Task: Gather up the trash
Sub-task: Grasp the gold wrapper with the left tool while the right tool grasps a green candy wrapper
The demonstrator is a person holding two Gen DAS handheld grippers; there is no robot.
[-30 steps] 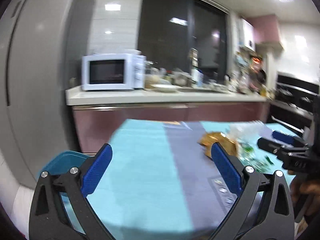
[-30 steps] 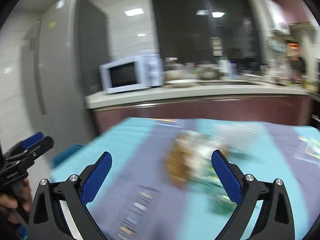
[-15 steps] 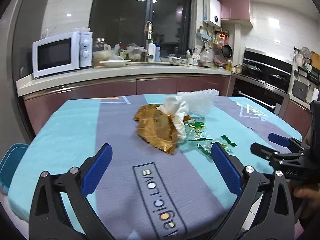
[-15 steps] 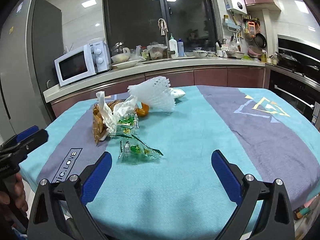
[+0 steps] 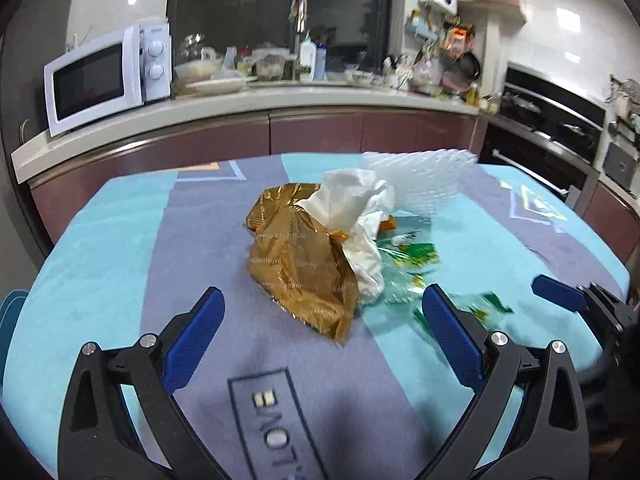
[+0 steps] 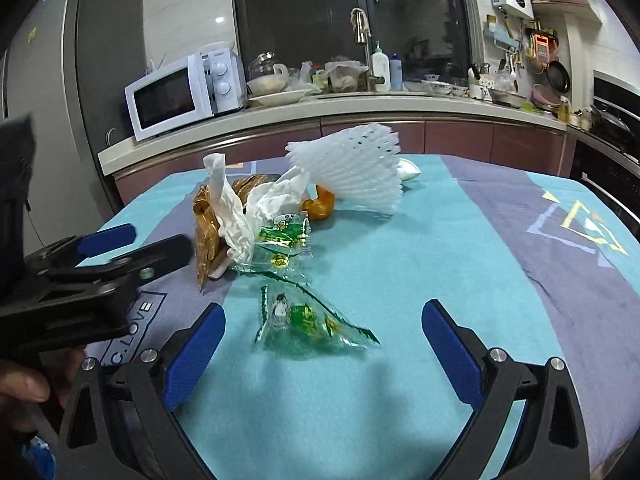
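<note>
A pile of trash lies mid-table: a crumpled gold foil bag [image 5: 304, 268], white tissue [image 5: 352, 208], a white foam net sleeve [image 6: 352, 168], an orange peel [image 6: 320, 204] and clear green-printed wrappers [image 6: 308, 320]. My left gripper [image 5: 320, 332] is open just short of the gold bag, which lies between its blue pads. My right gripper [image 6: 322, 344] is open over the nearest green wrapper. Each gripper also shows in the other's view: the right gripper [image 5: 576, 300] at the far right of the left wrist view, the left gripper [image 6: 108, 248] at the left of the right wrist view.
The table wears a teal and purple cloth [image 6: 460, 260]. Behind it runs a kitchen counter [image 5: 240, 104] with a white microwave [image 5: 104, 76], dishes and bottles. A fridge [image 6: 80, 80] stands left, an oven [image 5: 552, 132] right. A teal bin [image 5: 10, 320] sits below the table's left edge.
Both grippers have swung from the fridge side toward the table and closed in on the trash pile. The pile now looms larger in both views. Both stay open.
</note>
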